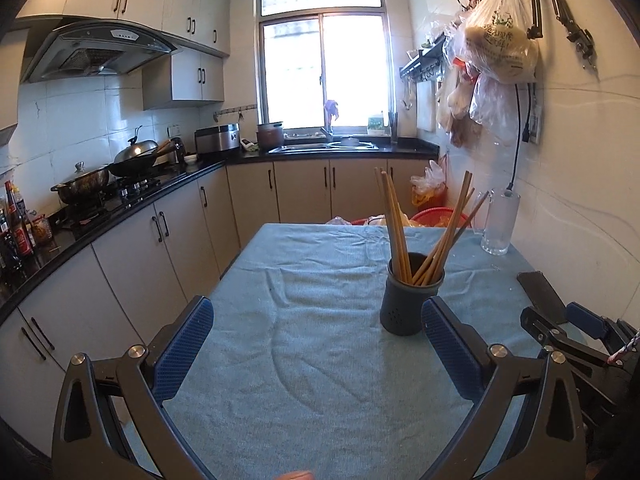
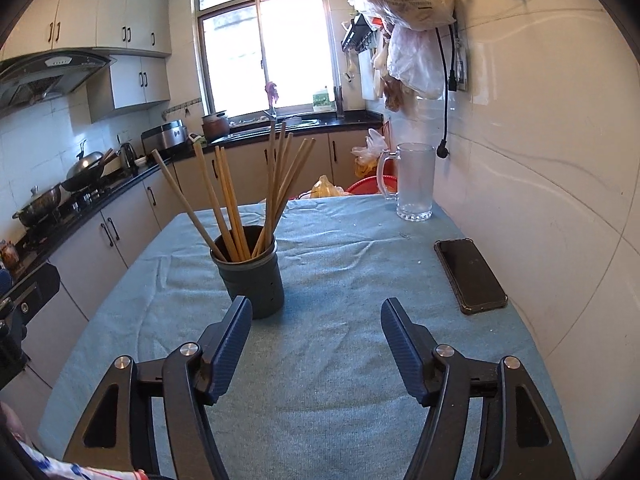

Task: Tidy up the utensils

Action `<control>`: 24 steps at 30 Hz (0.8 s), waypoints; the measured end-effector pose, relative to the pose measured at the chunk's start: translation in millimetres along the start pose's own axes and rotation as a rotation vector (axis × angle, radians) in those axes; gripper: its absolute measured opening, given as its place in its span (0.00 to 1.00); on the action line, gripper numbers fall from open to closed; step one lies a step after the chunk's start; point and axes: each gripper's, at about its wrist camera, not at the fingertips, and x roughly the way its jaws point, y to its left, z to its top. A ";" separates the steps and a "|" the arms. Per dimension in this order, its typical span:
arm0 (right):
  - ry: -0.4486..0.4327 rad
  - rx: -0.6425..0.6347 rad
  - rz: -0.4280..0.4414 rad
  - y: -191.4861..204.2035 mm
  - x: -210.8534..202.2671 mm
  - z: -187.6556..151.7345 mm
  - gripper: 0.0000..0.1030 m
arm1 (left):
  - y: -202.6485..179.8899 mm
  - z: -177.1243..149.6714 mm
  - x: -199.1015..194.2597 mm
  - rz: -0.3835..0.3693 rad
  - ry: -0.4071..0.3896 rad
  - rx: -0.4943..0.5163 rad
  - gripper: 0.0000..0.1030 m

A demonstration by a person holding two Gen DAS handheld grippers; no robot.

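A dark round holder (image 1: 412,296) stands upright on the blue cloth of the table (image 1: 304,320), with several wooden chopsticks (image 1: 400,232) standing in it. It also shows in the right wrist view (image 2: 252,272), with its chopsticks (image 2: 256,196) fanned out. My left gripper (image 1: 316,312) is open and empty, low over the cloth; the holder is just beyond its right finger (image 1: 452,344). My right gripper (image 2: 316,316) is open and empty; the holder is just beyond its left finger (image 2: 232,344). The right gripper also shows in the left wrist view (image 1: 576,328) at the right edge.
A black phone (image 2: 470,274) lies flat on the cloth near the right wall. A glass mug (image 2: 414,182) stands at the table's far right corner. Red baskets and plastic bags (image 2: 360,184) sit behind the table. Kitchen counters (image 1: 120,208) run along the left.
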 end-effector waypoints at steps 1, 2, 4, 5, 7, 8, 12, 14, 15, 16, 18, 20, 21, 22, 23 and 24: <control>-0.001 -0.006 -0.004 2.3 -0.2 -0.3 0.70 | 0.1 0.3 0.8 -0.003 0.004 0.000 1.00; -0.004 -0.013 -0.011 3.6 -0.6 -1.2 0.70 | 0.3 -0.5 1.6 -0.010 0.011 0.000 1.00; -0.007 -0.025 -0.020 5.1 -0.3 -2.5 0.71 | 0.5 -0.9 4.0 -0.025 0.030 -0.003 1.00; -0.007 -0.030 -0.024 6.5 -0.2 -3.1 0.71 | 0.4 -1.4 5.1 -0.029 0.038 -0.004 1.00; -0.009 -0.043 -0.037 8.7 0.9 -3.7 0.71 | 0.1 -2.3 7.4 -0.030 0.050 -0.005 1.00; -0.008 -0.047 -0.038 9.7 1.2 -4.0 0.72 | 0.0 -2.8 8.2 -0.029 0.054 -0.004 1.00; -0.004 -0.055 -0.044 11.7 2.9 -4.4 0.72 | 0.3 -5.2 11.6 -0.033 0.069 -0.001 1.00; -0.002 -0.060 -0.048 12.2 4.1 -5.7 0.72 | 1.0 -6.3 13.4 -0.031 0.074 -0.003 1.00; 0.001 -0.061 -0.049 12.5 5.0 -6.2 0.72 | 1.2 -6.9 14.5 -0.033 0.078 -0.002 1.00; 0.005 -0.061 -0.049 12.6 6.1 -6.7 0.72 | 1.7 -7.6 15.4 -0.035 0.081 -0.002 1.00; 0.012 -0.059 -0.050 12.8 7.8 -7.4 0.72 | 2.8 -8.6 17.1 -0.037 0.088 -0.003 1.00; 0.016 -0.061 -0.052 12.8 9.4 -7.6 0.72 | 3.2 -9.3 18.9 -0.046 0.094 -0.005 1.00; 0.018 -0.062 -0.052 12.7 10.2 -7.8 0.72 | 3.5 -9.9 20.0 -0.046 0.097 -0.006 1.00; 0.020 -0.061 -0.052 12.5 10.9 -7.8 0.72 | 3.4 -10.3 20.8 -0.042 0.100 -0.007 1.00; 0.023 -0.059 -0.053 12.1 11.9 -7.8 0.72 | 4.3 -10.6 22.4 -0.039 0.104 -0.008 1.00; 0.027 -0.057 -0.053 12.1 12.9 -7.6 0.72 | 4.6 -11.4 24.2 -0.041 0.111 -0.011 1.00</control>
